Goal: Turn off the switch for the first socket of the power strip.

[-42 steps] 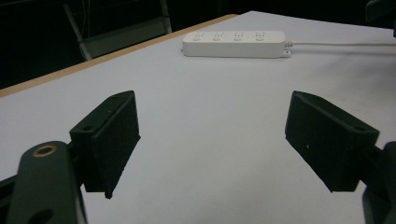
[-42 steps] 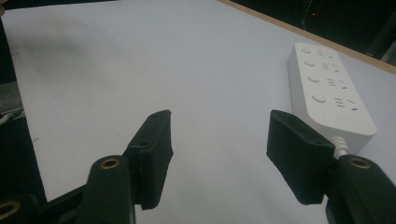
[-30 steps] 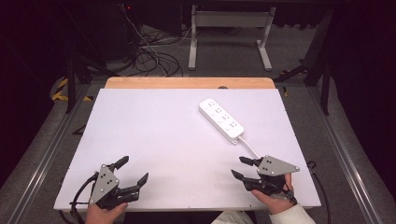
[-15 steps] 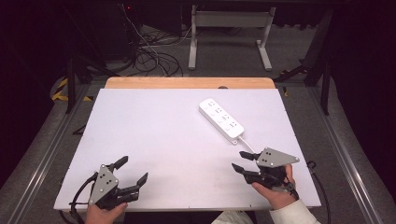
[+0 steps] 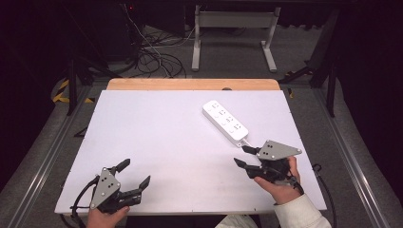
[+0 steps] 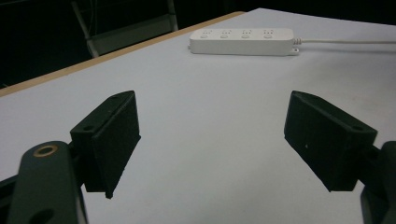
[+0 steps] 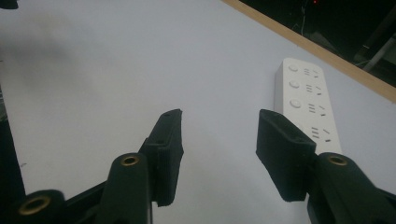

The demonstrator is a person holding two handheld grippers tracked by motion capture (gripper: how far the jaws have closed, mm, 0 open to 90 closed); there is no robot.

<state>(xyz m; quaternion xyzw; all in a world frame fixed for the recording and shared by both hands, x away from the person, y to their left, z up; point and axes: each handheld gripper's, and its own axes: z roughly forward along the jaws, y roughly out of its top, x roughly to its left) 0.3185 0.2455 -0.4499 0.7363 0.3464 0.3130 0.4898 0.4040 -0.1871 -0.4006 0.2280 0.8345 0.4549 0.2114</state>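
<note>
At the near left corner of the white bench, the left gripper is held in a hand, its jaws spread wide with nothing between them and aimed toward the bench's far right. In the left gripper view the same wide gap is seen, with bare bench surface between the two black jaws.

Right of the middle and toward the far edge, one white power strip is laid flat on the bench. Its long axis is set on a diagonal, from the far left down to the near right. Four socket groups are counted in a single row along its top face. From its near-right end one white cable is led off toward the right gripper.

At the near right, the right gripper is held in the other hand, just beside the strip's cable end but not touching the strip. Its jaws are opened moderately and hold nothing; they are pointed leftward. In the right gripper view the power strip is seen just beyond the right-hand jaw.
</note>
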